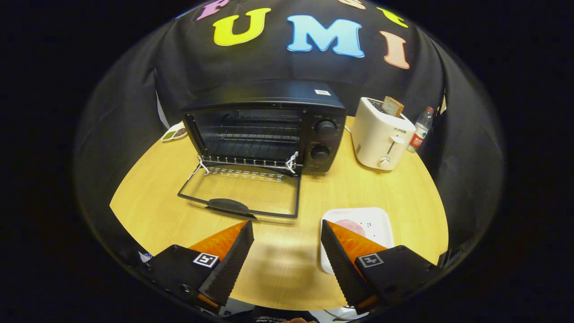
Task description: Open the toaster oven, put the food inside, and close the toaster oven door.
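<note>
Hand-held gripper [287, 251] fingers apart, empty, over bench [278, 273]. Toaster oven [269, 128] door [242, 190] already down; food [350, 226] on plate [379, 222], not yet loaded; closing left.

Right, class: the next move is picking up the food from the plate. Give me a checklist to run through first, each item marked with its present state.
1. Toaster oven door folded down flat: ok.
2. Rack bare: ok.
3. Gripper open, holding nothing: ok.
4. Food on the white plate: ok.
5. Food between the fingers: not ok, it lies by the right finger.
6. What the food is: cannot tell.
</note>
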Demonstrator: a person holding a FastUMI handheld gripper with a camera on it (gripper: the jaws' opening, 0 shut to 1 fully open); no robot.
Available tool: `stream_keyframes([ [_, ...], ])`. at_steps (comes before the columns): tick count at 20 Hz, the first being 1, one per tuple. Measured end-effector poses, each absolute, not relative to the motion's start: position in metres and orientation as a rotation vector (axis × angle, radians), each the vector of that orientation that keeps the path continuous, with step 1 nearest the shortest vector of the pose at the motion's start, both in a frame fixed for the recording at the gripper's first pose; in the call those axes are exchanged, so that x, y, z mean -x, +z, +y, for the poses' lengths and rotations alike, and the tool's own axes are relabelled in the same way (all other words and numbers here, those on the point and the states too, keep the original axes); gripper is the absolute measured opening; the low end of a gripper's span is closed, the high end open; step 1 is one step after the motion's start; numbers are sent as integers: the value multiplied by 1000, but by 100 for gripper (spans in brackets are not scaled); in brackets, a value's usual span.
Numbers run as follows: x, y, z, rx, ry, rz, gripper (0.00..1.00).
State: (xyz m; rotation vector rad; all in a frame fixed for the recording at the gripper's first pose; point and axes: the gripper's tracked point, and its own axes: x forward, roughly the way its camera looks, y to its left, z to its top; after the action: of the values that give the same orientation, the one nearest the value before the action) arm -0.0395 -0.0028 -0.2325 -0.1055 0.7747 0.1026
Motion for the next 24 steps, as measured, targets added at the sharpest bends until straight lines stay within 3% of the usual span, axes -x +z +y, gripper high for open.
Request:
stream_keyframes([
  [7, 33, -251, -74, 77, 10, 888, 97],
  [16, 17, -284, -162, 26, -11, 1077, 97],
  [24, 19, -311, -189, -23, 30, 1236, 97],
])
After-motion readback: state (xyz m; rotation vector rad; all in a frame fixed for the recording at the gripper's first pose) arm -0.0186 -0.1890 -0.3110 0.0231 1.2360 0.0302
